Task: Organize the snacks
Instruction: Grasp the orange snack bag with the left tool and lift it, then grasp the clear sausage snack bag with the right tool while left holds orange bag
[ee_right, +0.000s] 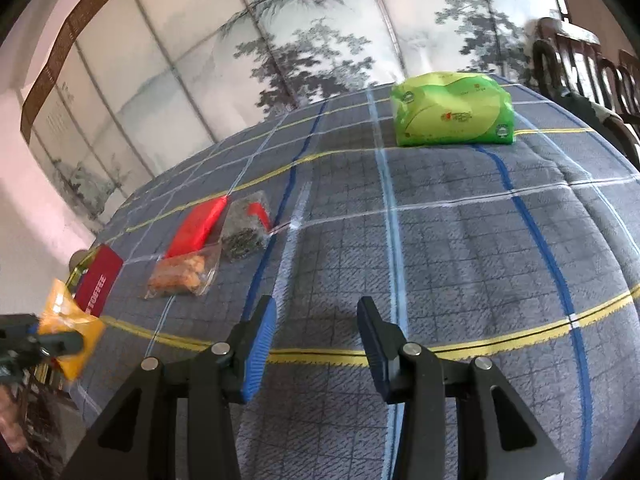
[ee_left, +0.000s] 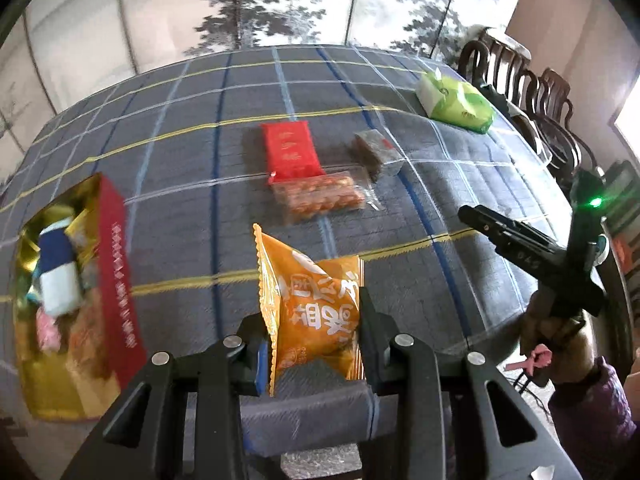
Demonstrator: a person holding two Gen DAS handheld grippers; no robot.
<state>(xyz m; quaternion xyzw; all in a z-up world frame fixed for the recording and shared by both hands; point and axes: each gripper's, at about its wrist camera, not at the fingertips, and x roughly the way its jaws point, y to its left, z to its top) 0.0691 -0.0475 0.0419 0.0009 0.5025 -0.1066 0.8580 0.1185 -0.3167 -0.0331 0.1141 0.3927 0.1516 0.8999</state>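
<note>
The orange packet (ee_left: pixel 316 312) is pinched between the jaws of the left gripper (ee_left: pixel 312 344), lifted off the table (ee_left: pixel 180 152) just right of the red box (ee_left: pixel 116 280), which already holds several wrapped snacks. The red pack (ee_left: pixel 290 150), nut bag (ee_left: pixel 320 200), dark bar (ee_left: pixel 376 152) and green pack (ee_left: pixel 456 102) remain outside it, so most sorting seems left. The right gripper (ee_right: pixel 316 344) hovers parted, empty.

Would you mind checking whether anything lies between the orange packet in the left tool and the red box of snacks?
Nothing visible does. The orange packet, clamped in the left tool, is raised over bare tablecloth, and the open red box stands off to its left.
</note>
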